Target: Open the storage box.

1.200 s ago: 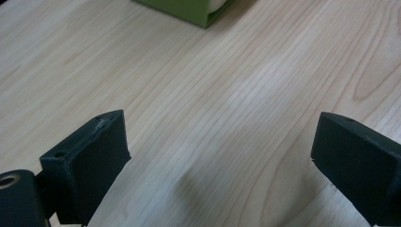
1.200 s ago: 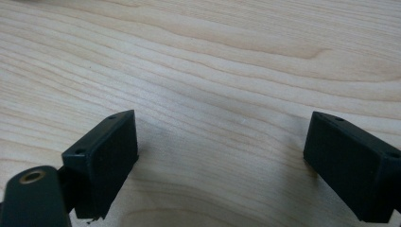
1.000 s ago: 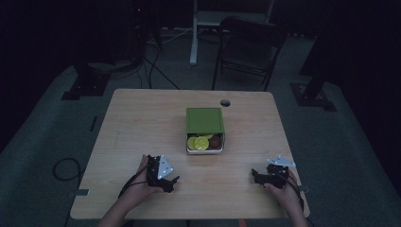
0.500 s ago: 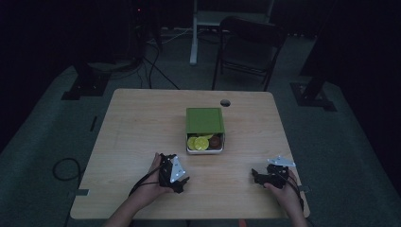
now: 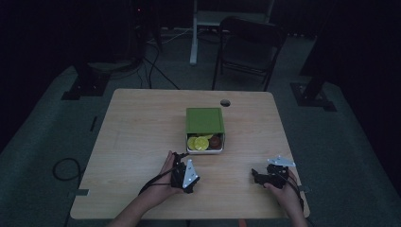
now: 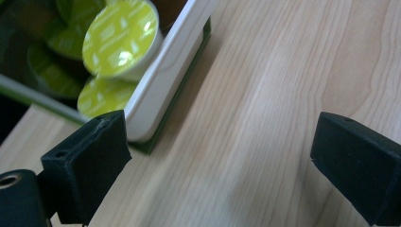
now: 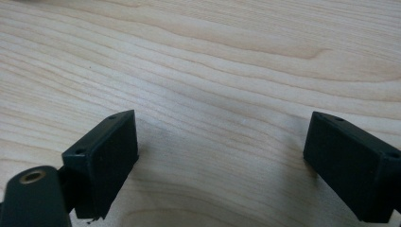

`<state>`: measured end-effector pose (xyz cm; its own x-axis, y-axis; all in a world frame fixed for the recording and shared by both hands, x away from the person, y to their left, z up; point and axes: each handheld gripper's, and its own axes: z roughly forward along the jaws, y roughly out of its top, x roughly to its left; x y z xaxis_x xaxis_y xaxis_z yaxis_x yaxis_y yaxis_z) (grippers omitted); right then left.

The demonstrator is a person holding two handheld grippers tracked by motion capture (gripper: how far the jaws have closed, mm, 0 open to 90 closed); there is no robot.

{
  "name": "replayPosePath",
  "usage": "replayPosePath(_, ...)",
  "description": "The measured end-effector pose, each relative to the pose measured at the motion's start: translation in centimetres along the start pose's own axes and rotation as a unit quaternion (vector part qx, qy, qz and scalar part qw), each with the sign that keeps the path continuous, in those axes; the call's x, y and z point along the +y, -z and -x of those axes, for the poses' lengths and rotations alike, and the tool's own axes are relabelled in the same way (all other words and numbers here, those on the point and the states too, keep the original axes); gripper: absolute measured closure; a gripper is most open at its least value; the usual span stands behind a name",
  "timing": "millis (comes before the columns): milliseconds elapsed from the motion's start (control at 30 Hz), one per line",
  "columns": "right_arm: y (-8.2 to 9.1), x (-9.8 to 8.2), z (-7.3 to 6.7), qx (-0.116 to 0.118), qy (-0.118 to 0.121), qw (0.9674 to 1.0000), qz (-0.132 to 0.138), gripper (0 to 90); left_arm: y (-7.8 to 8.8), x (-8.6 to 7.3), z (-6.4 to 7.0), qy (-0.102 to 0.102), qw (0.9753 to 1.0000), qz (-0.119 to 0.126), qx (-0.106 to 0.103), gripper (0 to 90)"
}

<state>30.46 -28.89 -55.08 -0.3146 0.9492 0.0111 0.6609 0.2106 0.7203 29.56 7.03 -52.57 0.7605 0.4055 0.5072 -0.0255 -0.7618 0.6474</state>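
**Left gripper nears open box of capsules**

A person seated at a light wooden table (image 5: 142, 123) holds a two-jaw gripper in each hand. The left gripper (image 5: 182, 172) sits just in front of a small green box (image 5: 204, 122) at the middle of the table, its jaws spread wide with nothing between them. In the left gripper view, the box's white tray (image 6: 165, 80) lies just beyond the left gripper's (image 6: 220, 156) one jaw, slid out from under the green lid, with yellow-green capsules (image 6: 120, 38) stacked inside it. From above, the yellow-green capsules (image 5: 197, 142) fill the near-left part of the tray, and a dark red capsule (image 5: 215, 141) lies beside them on the right. The right gripper (image 5: 259, 176) rests near the table's front right, well apart from the box, its jaws likewise spread over bare wood (image 7: 213, 71). A folding chair (image 5: 246, 47) stands beyond the table's far edge in the dim room.
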Motion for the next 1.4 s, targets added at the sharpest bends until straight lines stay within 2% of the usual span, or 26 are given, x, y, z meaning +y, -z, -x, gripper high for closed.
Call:
replayPosePath(33, 0.0, 0.0, 0.0, 0.000, 0.000, 1.0000, 0.000, 10.3, 0.0, 0.0, 0.0, 0.000, 1.0000, 0.000, 0.000, 5.3)
replayPosePath(67, 0.0, 0.0, 0.0, 0.000, 0.000, 1.0000, 0.000, 10.3, -0.2, 0.4, 0.2, -0.013, 0.9999, 0.005, 0.002, 5.3)
replayPosePath(200, 0.0, 0.0, 0.0, 0.000, 0.000, 1.0000, 0.000, 10.3, -0.6, 1.1, 0.5, -0.034, 0.9994, 0.009, 0.003, 5.3)
replayPosePath(233, 0.0, 0.0, 0.0, 0.000, 0.000, 1.0000, 0.000, 10.3, -0.6, 1.1, 0.5, -0.034, 0.9994, 0.009, 0.003, 5.3)
replayPosePath(333, 0.0, 0.0, 0.0, 0.000, 0.000, 1.0000, 0.000, 10.3, -1.1, 1.8, 0.8, -0.055, 0.9983, 0.017, 0.007, 5.6)
replayPosePath(433, 0.0, 0.0, 0.0, 0.000, 0.000, 1.0000, 0.000, 10.3, -1.3, 2.2, 0.9, -0.061, 0.9979, 0.020, 0.007, 5.6)
replayPosePath(567, 0.0, 0.0, 0.0, 0.000, 0.000, 1.0000, 0.000, 10.3, -1.9, 2.9, 1.0, -0.087, 0.9957, 0.026, 0.015, 5.6)
replayPosePath(600, 0.0, 0.0, 0.0, 0.000, 0.000, 1.0000, 0.000, 10.3, -1.9, 2.9, 1.0, -0.087, 0.9957, 0.026, 0.015, 5.7)
replayPosePath(633, 0.0, 0.0, 0.0, 0.000, 0.000, 1.0000, 0.000, 10.3, -2.1, 3.2, 1.2, -0.100, 0.9945, 0.028, 0.018, 6.0)
replayPosePath(733, 0.0, 0.0, 0.0, 0.000, 0.000, 1.0000, 0.000, 10.3, -2.5, 3.6, 1.4, -0.119, 0.9921, 0.033, 0.024, 6.1)
replayPosePath(800, 0.0, 0.0, 0.0, 0.000, 0.000, 1.0000, 0.000, 10.3, -2.6, 3.7, 1.4, -0.124, 0.9913, 0.034, 0.027, 6.1)
replayPosePath(833, 0.0, 0.0, 0.0, 0.000, 0.000, 1.0000, 0.000, 10.3, -2.9, 3.8, 1.5, -0.139, 0.9892, 0.033, 0.032, 6.2)
replayPosePath(967, 0.0, 0.0, 0.0, 0.000, 0.000, 1.0000, 0.000, 10.3, -3.2, 4.0, 1.5, -0.146, 0.9881, 0.033, 0.034, 6.6)
replayPosePath(1033, 0.0, 0.0, 0.0, 0.000, 0.000, 1.0000, 0.000, 10.3, -3.4, 4.1, 1.6, -0.165, 0.9849, 0.030, 0.040, 9.0)
replayPosePath(1067, 0.0, 0.0, 0.0, 0.000, 0.000, 1.0000, 0.000, 10.3, -3.4, 4.1, 1.6, -0.165, 0.9849, 0.030, 0.040, 10.0)
replayPosePath(1167, 0.0, 0.0, 0.0, 0.000, 0.000, 1.0000, 0.000, 10.3, -3.9, 4.3, 1.7, -0.175, 0.9827, 0.031, 0.051, 13.8)
replayPosePath(1233, 0.0, 0.0, 0.0, 0.000, 0.000, 1.0000, 0.000, 10.3, -4.1, 4.4, 1.6, -0.188, 0.9797, 0.030, 0.062, 15.3)
replayPosePath(1267, 0.0, 0.0, 0.0, 0.000, 0.000, 1.0000, 0.000, 10.3, -4.1, 4.4, 1.6, -0.188, 0.9797, 0.030, 0.062, 16.7)
replayPosePath(1300, 0.0, 0.0, 0.0, 0.000, 0.000, 1.0000, 0.000, 10.3, -4.2, 4.5, 1.6, -0.194, 0.9779, 0.032, 0.069, 19.6)
replayPosePath(1333, 0.0, 0.0, 0.0, 0.000, 0.000, 1.0000, 0.000, 10.3, -4.5, 4.5, 1.6, -0.207, 0.9742, 0.033, 0.083, 21.1)
replayPosePath(1400, 0.0, 0.0, 0.0, 0.000, 0.000, 1.0000, 0.000, 10.3, -4.6, 4.5, 1.6, -0.210, 0.9733, 0.033, 0.087, 23.6)
